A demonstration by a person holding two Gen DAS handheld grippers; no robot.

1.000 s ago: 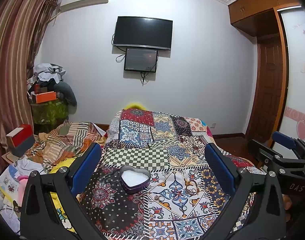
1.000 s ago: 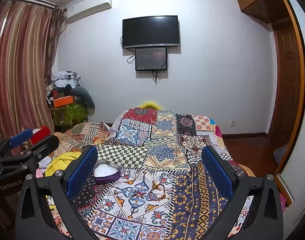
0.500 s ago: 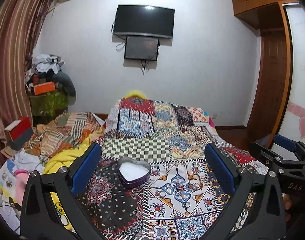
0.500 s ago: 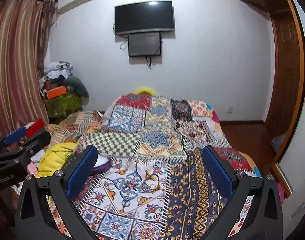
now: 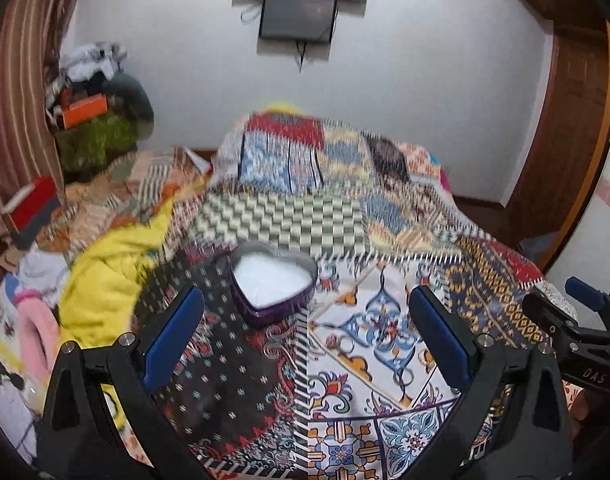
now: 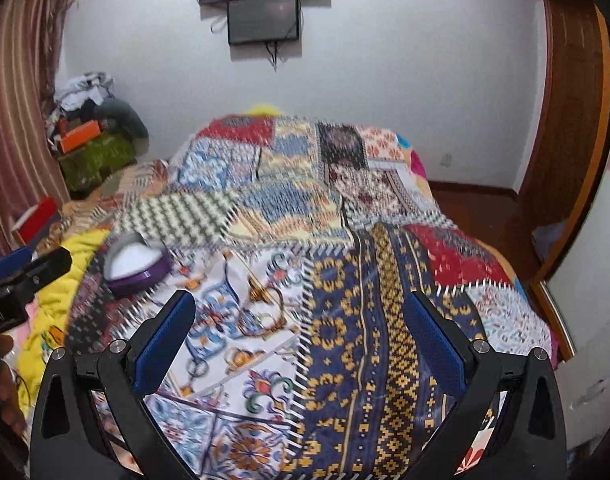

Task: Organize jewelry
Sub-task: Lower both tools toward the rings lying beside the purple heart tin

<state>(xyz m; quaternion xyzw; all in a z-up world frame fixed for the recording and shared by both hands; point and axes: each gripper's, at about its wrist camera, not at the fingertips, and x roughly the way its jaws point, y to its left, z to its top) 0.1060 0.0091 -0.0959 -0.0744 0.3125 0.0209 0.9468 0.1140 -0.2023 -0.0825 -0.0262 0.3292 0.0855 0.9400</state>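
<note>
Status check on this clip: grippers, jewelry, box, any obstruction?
Left gripper open, empty. Right gripper open, empty. Necklace loose on quilt, heart box open beside it, apart. Nothing in the way.

The only clear lettering in the left wrist view is "DAS", white on the black body of the right gripper (image 5: 585, 316), which juts in from the right edge, outside the right jaw of the camera's own gripper; the print sits low on that body, below its blue-tipped finger.

In the right wrist view, the left gripper (image 6: 21, 276) enters at the left edge, outside the left jaw, and carries white letters cut off by the frame: the readable end looks like "ot.AI", the first characters being uncertain.

Nothing else in either view carries legible writing; motion blur smears the rest.
</note>
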